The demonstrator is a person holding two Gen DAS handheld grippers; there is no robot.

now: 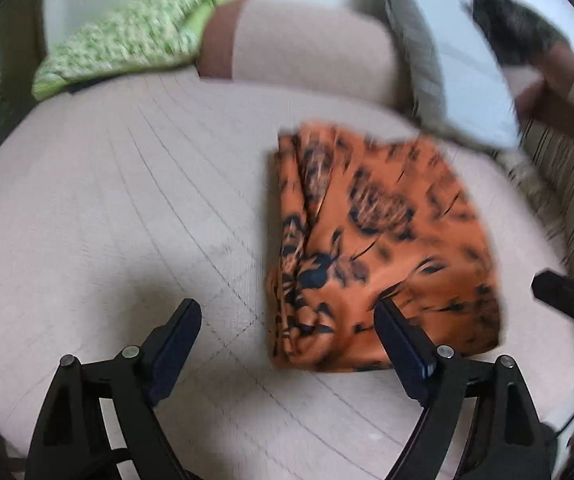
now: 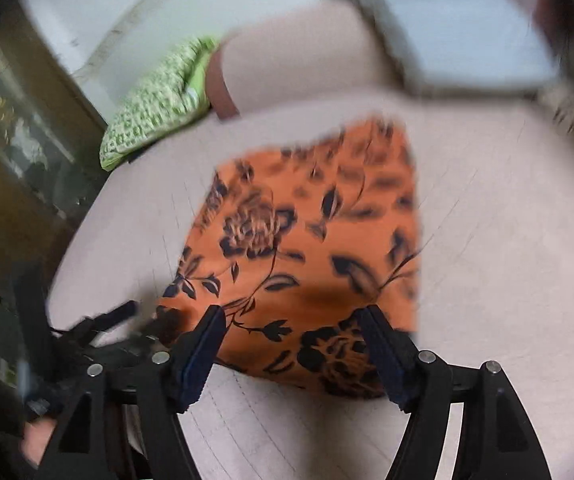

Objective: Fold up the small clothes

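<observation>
An orange cloth with a dark flower print [image 1: 379,240] lies folded into a rough rectangle on the pale pink bedspread [image 1: 127,200]. My left gripper [image 1: 287,312] is open and empty, above the bed just left of the cloth's near edge. In the right wrist view the same cloth [image 2: 307,248] lies straight ahead, and my right gripper [image 2: 293,320] is open and empty above its near edge. The right gripper's tip also shows in the left wrist view [image 1: 567,300]. Both views are blurred by motion.
A green patterned pillow [image 1: 127,44] and a pale bolster [image 1: 311,48] lie at the head of the bed. A grey cushion [image 1: 419,52] leans at the back right. A striped fabric [image 1: 559,184] hangs off the right side. A dark cabinet [image 2: 19,152] stands left of the bed.
</observation>
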